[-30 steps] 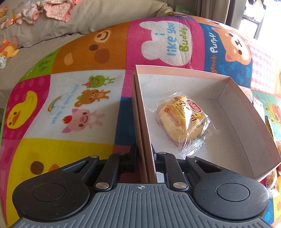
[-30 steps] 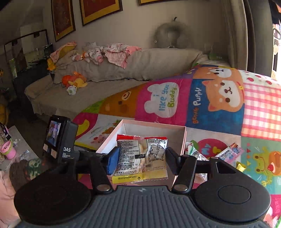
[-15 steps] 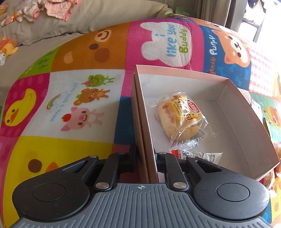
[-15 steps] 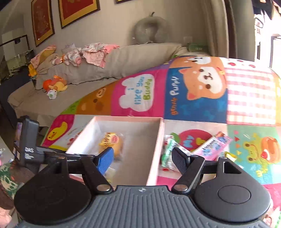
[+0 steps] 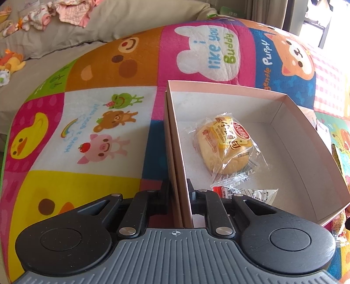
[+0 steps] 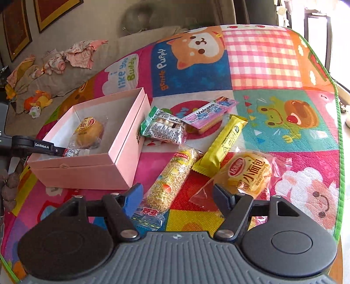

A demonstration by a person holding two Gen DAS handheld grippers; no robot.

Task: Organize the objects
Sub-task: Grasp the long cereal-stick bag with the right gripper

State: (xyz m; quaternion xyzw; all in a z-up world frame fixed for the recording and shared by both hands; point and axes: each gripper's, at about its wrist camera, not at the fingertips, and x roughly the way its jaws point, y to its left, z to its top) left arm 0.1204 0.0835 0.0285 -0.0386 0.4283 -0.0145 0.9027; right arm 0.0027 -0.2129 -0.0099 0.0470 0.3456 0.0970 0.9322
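Note:
A pink cardboard box [image 5: 284,96] stands on the colourful mat, and my left gripper [image 5: 178,187] is shut on its left wall. Inside lie a wrapped bun [image 5: 225,144] and a small red-and-white packet [image 5: 247,193]. In the right wrist view the box [image 6: 87,172] is at the left with the left gripper [image 6: 43,147] on its rim. My right gripper [image 6: 178,196] hangs low over loose snacks with its jaws closing. A grain bar [image 6: 172,177] lies between the fingers, untouched by the pads. A second wrapped bun [image 6: 247,172] lies by the right finger.
A yellow bar [image 6: 225,142], a purple Volcano pack [image 6: 207,114] and a green packet [image 6: 163,126] lie right of the box. The mat's green edge [image 6: 338,131] runs along the right. A beige sofa [image 5: 131,19] with toys and clothes stands behind.
The right gripper let go of the red-and-white packet, which now lies in the box, then swung right and down over the loose snacks. The left gripper has not moved.

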